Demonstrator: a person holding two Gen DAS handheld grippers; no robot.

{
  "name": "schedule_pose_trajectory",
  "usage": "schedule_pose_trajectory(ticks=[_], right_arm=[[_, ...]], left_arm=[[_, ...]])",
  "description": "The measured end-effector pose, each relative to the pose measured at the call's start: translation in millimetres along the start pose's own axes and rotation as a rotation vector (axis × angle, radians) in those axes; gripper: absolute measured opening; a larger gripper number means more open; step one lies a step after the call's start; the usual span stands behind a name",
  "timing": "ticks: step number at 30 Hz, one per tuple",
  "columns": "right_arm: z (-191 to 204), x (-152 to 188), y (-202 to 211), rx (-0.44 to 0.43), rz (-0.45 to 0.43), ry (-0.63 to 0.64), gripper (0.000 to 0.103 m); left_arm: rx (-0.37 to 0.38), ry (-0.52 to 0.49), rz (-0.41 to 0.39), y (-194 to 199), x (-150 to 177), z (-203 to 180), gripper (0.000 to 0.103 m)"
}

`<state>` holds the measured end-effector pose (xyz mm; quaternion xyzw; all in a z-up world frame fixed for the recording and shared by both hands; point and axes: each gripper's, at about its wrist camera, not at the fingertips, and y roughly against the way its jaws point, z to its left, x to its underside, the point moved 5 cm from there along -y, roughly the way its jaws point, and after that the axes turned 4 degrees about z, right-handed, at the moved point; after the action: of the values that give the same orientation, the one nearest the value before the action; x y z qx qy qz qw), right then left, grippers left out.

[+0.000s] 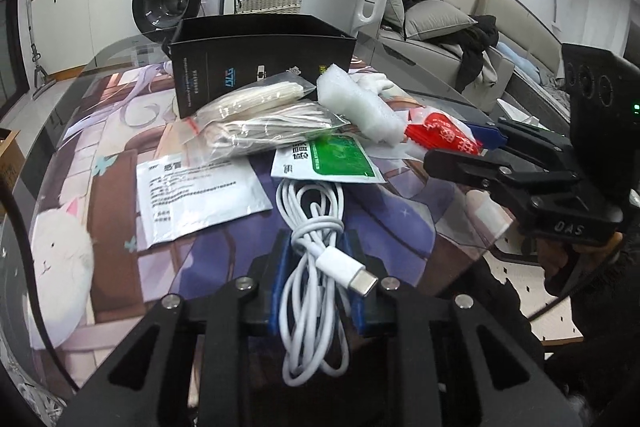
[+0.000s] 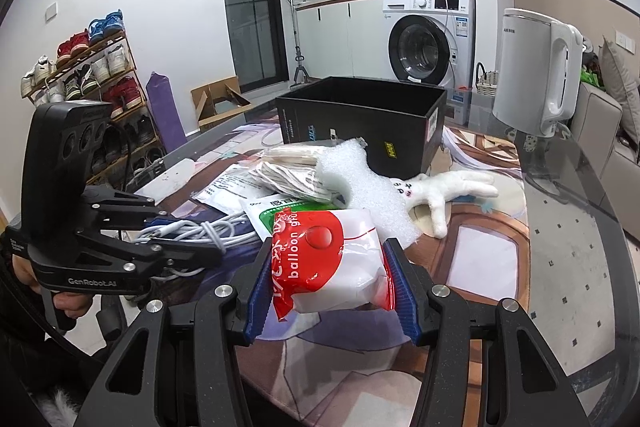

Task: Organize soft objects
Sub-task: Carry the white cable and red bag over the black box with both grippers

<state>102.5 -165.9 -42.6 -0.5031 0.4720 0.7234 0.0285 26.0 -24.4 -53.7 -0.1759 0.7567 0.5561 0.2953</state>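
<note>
Between blue ribbed pads of the left gripper [image 1: 318, 279]: coiled white cable [image 1: 316, 267], pinched. Clamped by the right gripper [image 2: 330, 287]: glossy red-and-white balloon packet [image 2: 328, 259]. Beneath both, glass-topped table [image 2: 568, 227] over printed mat; beyond, open black box [image 2: 360, 119], crinkled foam sheet [image 2: 356, 179], washing machine [image 2: 428, 39].

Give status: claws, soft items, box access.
Left claw shut on white cable. Right claw shut on red-white bag. Black box open, nothing blocking its top. Foam, mask bags still on table.
</note>
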Motion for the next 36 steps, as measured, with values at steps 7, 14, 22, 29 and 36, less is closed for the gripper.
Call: schedule_pose_trajectory(ticks=[7,14,22,29,36], right_arm=[[4.3,-3.6,4.6,-0.001,-0.019,0.008,0.053],[6.7,-7.7,10.2,0.001,-0.04,0.013,0.053],[7.5,-13.1,14.5,0.012,-0.053,0.023,0.053],[3.8,-25.7,18.4,0.023,-0.075,0.035,0.053],[-4.4,-42.9,16.9,0.036,-0.093,0.037,0.053]], left_arm=[[0.019,0.019,-0.036,17.9,3.2,0.4,0.024],[0.042,0.023,-0.091,39.3,-4.9,-3.1,0.024],[0.017,0.039,-0.146,47.5,-23.2,4.0,0.024],[-0.017,0.052,-0.182,40.0,-47.3,12.6,0.024],[-0.061,0.069,-0.219,31.0,-68.9,24.6,0.024]])
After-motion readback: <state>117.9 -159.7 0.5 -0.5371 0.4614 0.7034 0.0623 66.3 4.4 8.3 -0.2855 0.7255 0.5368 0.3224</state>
